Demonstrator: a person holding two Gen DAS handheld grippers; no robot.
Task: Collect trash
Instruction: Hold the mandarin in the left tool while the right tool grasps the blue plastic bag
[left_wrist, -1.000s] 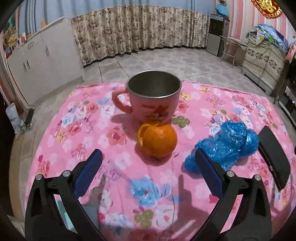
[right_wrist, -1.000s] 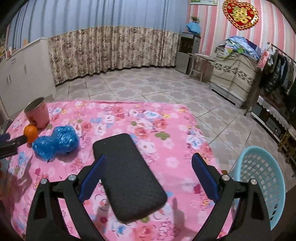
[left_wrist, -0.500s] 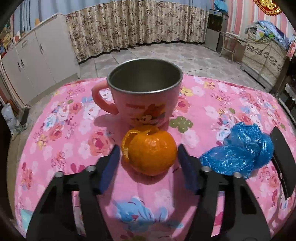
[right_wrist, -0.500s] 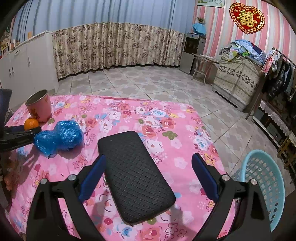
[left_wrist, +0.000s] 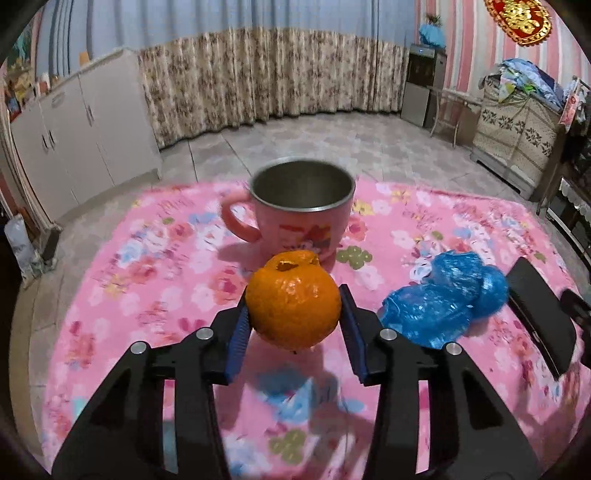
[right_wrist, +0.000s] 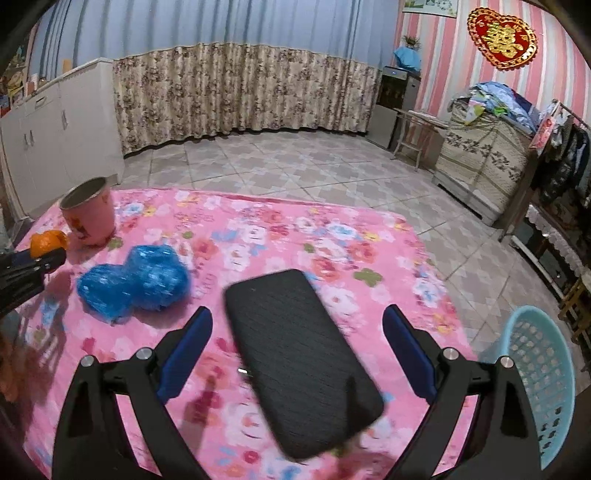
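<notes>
Orange (left_wrist: 293, 300) pinched by the closing left jaws beside the cup (left_wrist: 301, 214); right jaws spread above the tablecloth (right_wrist: 280, 236).

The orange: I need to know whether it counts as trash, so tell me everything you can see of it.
The orange is round, bright and glossy, with its peel torn open at the top, showing a hollow. It sits between the blue pads of the left tool, whose jaws are closing on its sides. It is in front of the pink cup, above the flowered cloth.
</notes>
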